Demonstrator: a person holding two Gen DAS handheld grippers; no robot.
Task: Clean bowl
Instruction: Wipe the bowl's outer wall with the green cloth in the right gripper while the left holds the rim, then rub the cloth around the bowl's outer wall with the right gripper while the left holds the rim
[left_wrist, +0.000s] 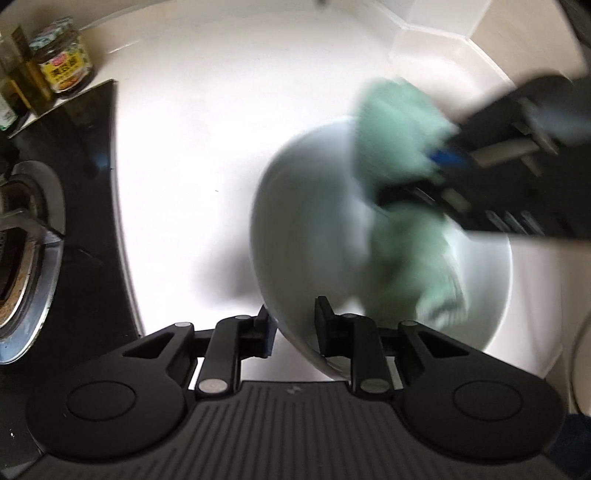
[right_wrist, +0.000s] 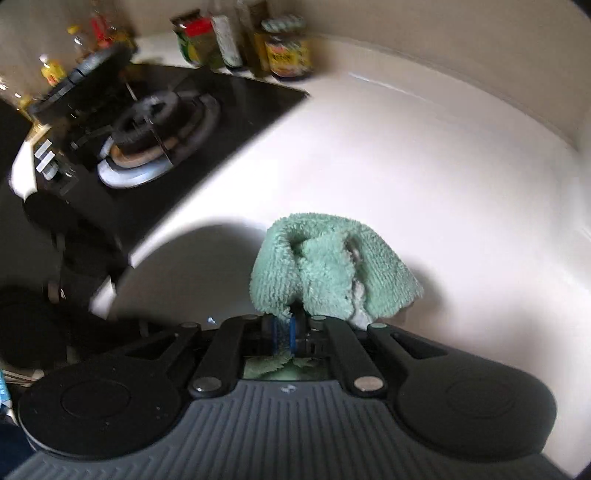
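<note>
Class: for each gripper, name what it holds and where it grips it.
Left gripper: the white bowl, by its near rim. Right gripper: the green cloth, pinched at a bunched fold.

Home kitchen, black gas hob (right_wrist: 155, 122) with burner, white countertop (right_wrist: 388, 177), sauce jars (right_wrist: 288, 51) by the wall
</note>
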